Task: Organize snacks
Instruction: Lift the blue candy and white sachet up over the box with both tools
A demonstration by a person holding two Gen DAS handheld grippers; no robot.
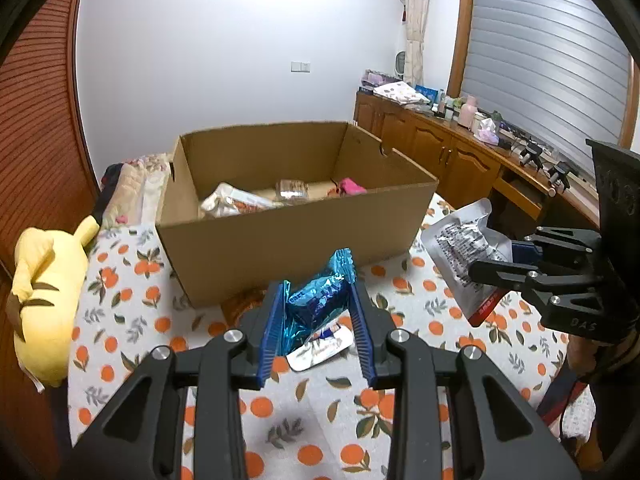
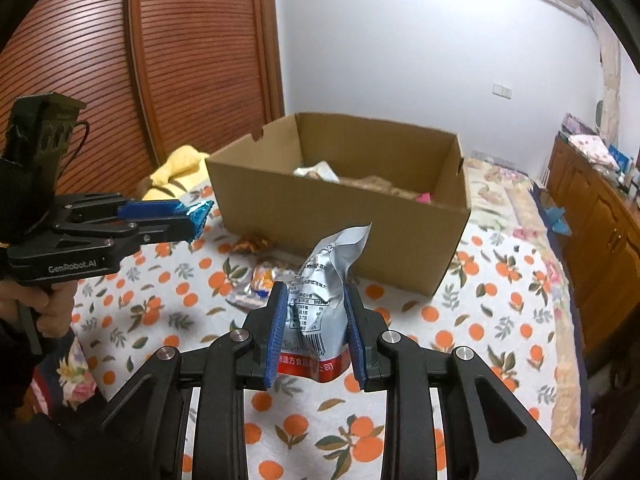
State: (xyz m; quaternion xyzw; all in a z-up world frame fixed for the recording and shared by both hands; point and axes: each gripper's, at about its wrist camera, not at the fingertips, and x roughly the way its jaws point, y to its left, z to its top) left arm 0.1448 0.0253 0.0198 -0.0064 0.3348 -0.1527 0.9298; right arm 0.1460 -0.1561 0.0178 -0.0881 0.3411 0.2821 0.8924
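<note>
Presently both tongs are clamped on snacks above the bed: left tongs (image 1: 316, 304) grip a blue foil packet (image 1: 320, 300), right tongs (image 2: 316, 316) a silver pouch (image 2: 320, 300).

Bed w/ orange-print white sheet (image 1: 132, 312) under my tongs; open brown cardboard box (image 1: 280, 236) ahead, small white snack packet (image 1: 320, 350) below them, yellow plush toy (image 1: 44, 304) far left.

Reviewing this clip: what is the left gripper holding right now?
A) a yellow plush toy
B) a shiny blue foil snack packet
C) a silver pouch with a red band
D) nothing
B: the left gripper is clamped on the blue foil packet, while the silver pouch sits in the right gripper.
</note>
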